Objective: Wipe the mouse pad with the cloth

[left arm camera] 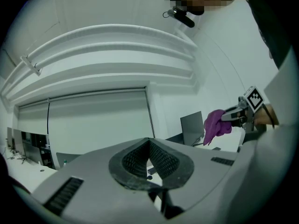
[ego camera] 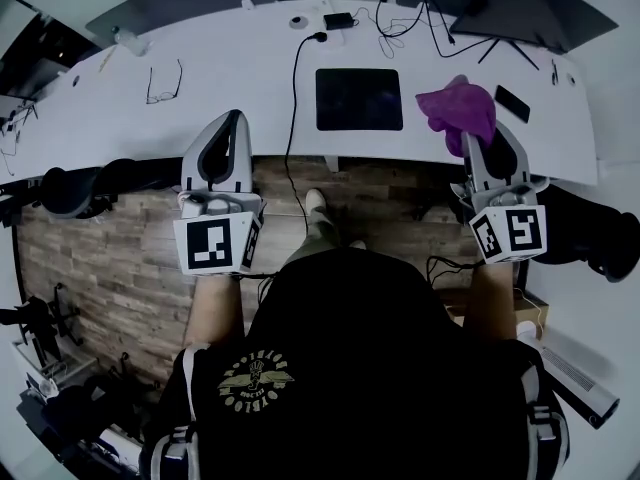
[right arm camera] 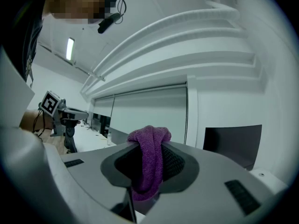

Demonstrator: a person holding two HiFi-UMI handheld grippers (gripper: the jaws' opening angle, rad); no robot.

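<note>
The right gripper [ego camera: 478, 140] clenches the cloth [ego camera: 458, 106], apparently aloft just right of the mouse pad [ego camera: 359, 99], while the left gripper [ego camera: 232, 124] is pinched empty; wiping awaits lowering it onto the pad.

Fuzzy knit cloth [right arm camera: 148, 157], matt blk mouse pad [ego camera: 359, 99].

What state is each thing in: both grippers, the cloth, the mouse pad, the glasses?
Left gripper: jaws together, nothing between them.
Right gripper: jaws shut on the cloth.
Cloth: bunched, hanging from the right gripper.
Mouse pad: flat on the desk, untouched.
Glasses: unfolded, lying on the desk.
</note>
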